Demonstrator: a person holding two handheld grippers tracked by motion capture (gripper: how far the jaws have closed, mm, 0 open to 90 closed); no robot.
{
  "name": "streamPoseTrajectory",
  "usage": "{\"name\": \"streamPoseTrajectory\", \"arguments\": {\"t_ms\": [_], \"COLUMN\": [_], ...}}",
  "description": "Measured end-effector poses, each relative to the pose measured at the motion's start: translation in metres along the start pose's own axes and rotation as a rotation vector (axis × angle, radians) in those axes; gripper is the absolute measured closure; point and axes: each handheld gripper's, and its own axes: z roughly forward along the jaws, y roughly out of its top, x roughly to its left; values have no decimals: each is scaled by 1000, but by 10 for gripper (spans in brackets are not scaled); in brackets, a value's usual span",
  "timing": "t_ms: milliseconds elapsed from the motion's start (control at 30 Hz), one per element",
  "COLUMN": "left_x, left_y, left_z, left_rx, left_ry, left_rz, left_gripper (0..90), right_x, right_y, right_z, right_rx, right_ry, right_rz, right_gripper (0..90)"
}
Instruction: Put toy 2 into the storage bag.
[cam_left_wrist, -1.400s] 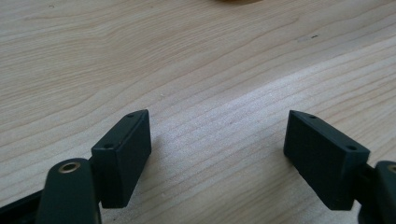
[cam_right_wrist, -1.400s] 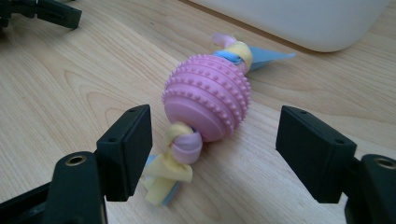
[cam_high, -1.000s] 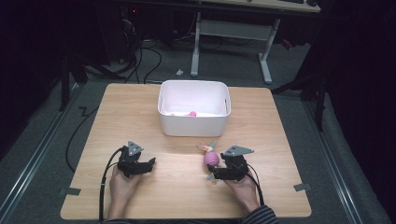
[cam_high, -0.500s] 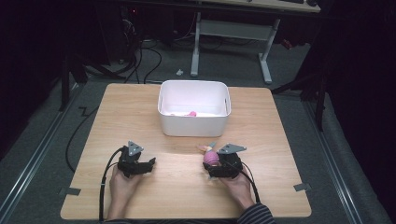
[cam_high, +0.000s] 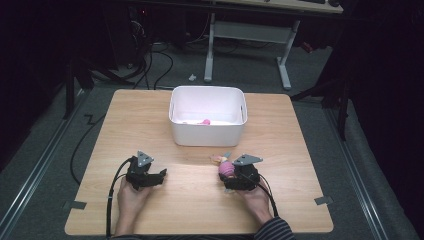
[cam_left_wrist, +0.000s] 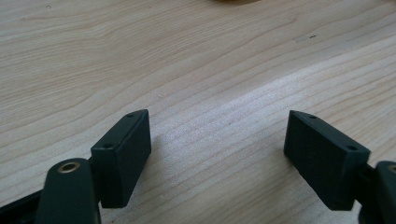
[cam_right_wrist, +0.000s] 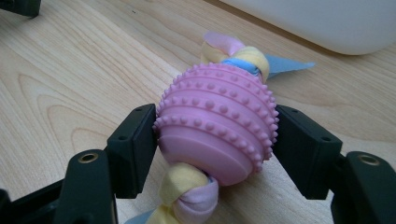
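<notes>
Gripped at the near edge of the table (cam_high: 150, 210), not yet binned.

Clamped between the jaws of the right gripper (cam_right_wrist: 215, 140): a pink knobbed ball (cam_right_wrist: 215, 122) on a knotted cloth rope, low over the wood. Spread wide and empty, resting on the table: the left gripper (cam_left_wrist: 217, 156). Farther off, waiting: a white bin (cam_high: 208, 136), one pink item already inside. Judged barely begun — lift and drop left.

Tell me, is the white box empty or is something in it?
Not empty. The white box holds a small pink thing on its floor; what it is, I cannot tell.
</notes>
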Motion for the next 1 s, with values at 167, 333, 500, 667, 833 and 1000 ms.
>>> {"name": "streamPoseTrajectory", "arguments": {"t_ms": [167,333,500,667,833,1000], "left_x": [0,0,0,0,0,0], "left_y": [0,0,0,0,0,0], "left_z": [0,0,0,0,0,0], "left_rx": [0,1,0,0,-1,-1], "left_ry": [0,0,1,1,1,1], "left_rz": [0,1,1,1,0,0], "left_gripper": [232,232,232,232,232,232], "right_x": [-2,-7,-11,-13,-15,-16], "right_y": [2,6,8,11,14,21], "right_z": [-6,-21,-29,-38,-49,-60], "right_rx": [-11,-49,-57,-77,-98,-119], "right_ry": [10,19,34,46,70,75], "right_rz": [-12,-16,-17,-21,-20,-38], "right_gripper": [335,336,336,337,336,337]}}
